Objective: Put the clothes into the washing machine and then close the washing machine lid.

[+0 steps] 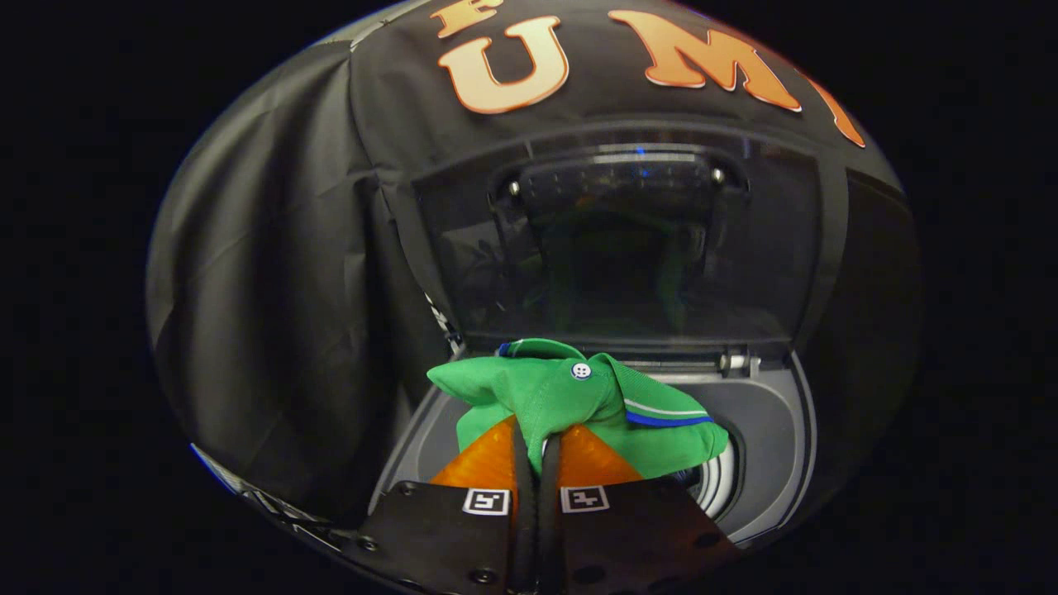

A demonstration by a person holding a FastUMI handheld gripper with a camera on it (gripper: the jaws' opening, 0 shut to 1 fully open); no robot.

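Gripper view, looking forward along the two fingers: the gripper [536,442] is drawn narrow, its orange fingers [478,469] nearly together, and a fold of the green shirt [570,397] is pinched between their tips. Both fingers press on the cloth. The shirt is bunched into a loose bundle that sits on and just ahead of the fingertips, draping over both of them and hanging somewhat further past the right finger than the left. A white button [581,371] shows on top of the bundle, and a blue and white striped edge [665,415] runs along its right side. The garment is held above the open top of the washing machine [769,463], over the grey rim that surrounds the drum opening [715,479]; part of the ribbed drum shows just beyond and to the right of the shirt. Whether the lowest cloth touches the rim cannot be judged, as the fingers and the bundle cover that area. The washing machine lid [628,248] stands raised and upright beyond the shirt, a dark tinted panel hinged at the far edge of the opening, with a hinge fitting [738,362] visible at its lower right corner. Black booth cloth [273,314] hangs behind and to the left of the machine.
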